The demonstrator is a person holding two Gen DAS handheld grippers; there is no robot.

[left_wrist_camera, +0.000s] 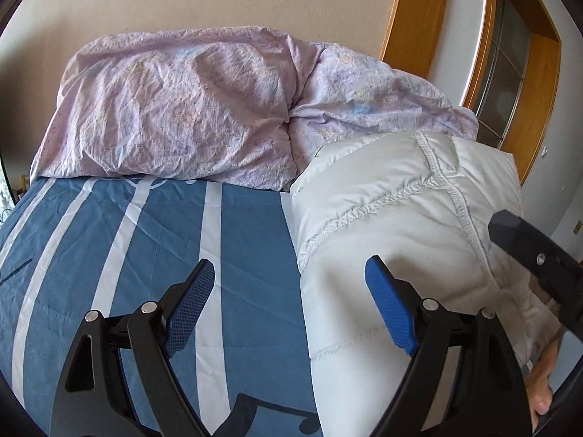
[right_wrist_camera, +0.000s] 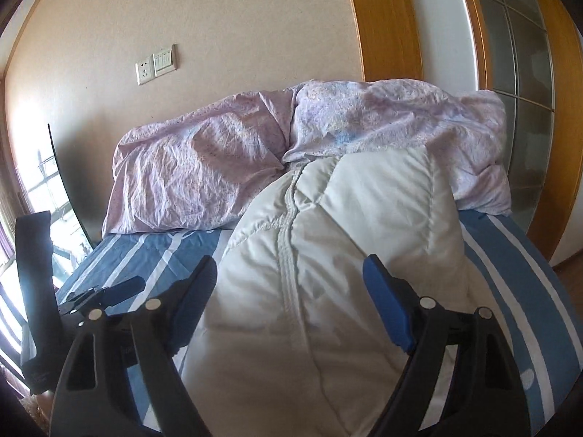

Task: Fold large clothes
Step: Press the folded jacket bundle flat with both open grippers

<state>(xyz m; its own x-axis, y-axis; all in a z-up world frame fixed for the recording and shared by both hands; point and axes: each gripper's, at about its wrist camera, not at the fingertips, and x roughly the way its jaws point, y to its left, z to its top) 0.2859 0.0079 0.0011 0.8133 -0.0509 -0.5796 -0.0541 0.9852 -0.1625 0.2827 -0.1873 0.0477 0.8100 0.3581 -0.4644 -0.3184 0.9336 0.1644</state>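
Left tongs (left_wrist_camera: pixel 289 306) spread, nothing between the pads, hanging over the bed (left_wrist_camera: pixel 109 255) at the left edge of the white coat (left_wrist_camera: pixel 400 236). Right tongs (right_wrist_camera: pixel 291 302) also spread and empty, directly above the coat's middle seam. Coat lies padded and bunched on the striped sheet, far end against the lilac duvet (left_wrist_camera: pixel 182 109). Step looks like reaching between folds. Next: drop both tongs to a coat edge, pinch, then fold across.
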